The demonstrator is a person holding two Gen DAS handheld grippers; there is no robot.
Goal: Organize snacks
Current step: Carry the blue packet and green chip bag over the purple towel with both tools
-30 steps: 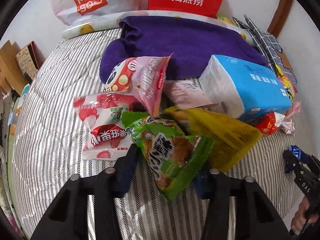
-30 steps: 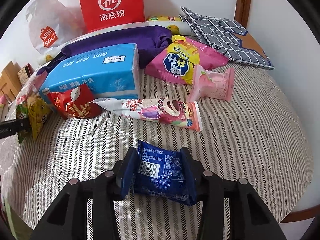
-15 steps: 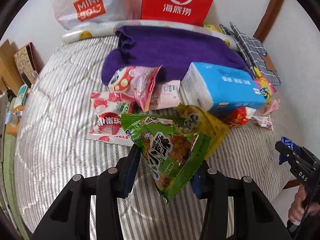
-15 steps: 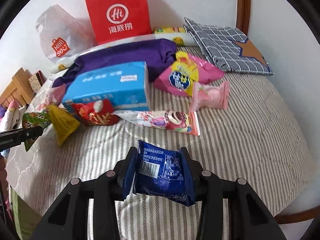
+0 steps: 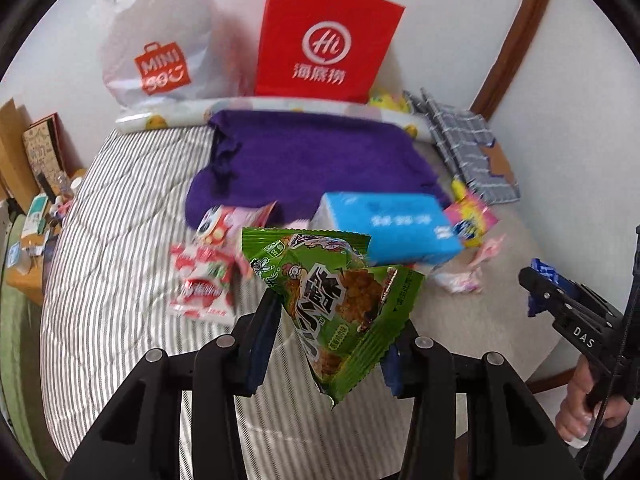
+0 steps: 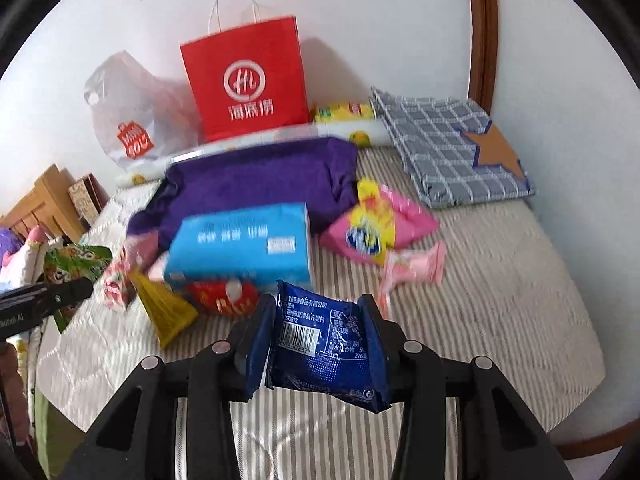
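L gripper (image 5: pixel 332 340) raised above bed (image 5: pixel 120 240), clamped on green pack (image 5: pixel 336 300). R gripper (image 6: pixel 320 344) raised, clamped on blue pack (image 6: pixel 324 344) btwn fingers.

we note a green snack bag (image 5: pixel 336 304) pinched aloft, tilted, off the bed (image 5: pixel 120 240). a blue packet (image 6: pixel 324 344) likewise clamped, barcode facing us. yellow (image 6: pixel 166 312), red (image 6: pixel 222 294) and pink (image 6: pixel 376 232) packs lie mid-bed by the blue tissue pack (image 6: pixel 244 244).
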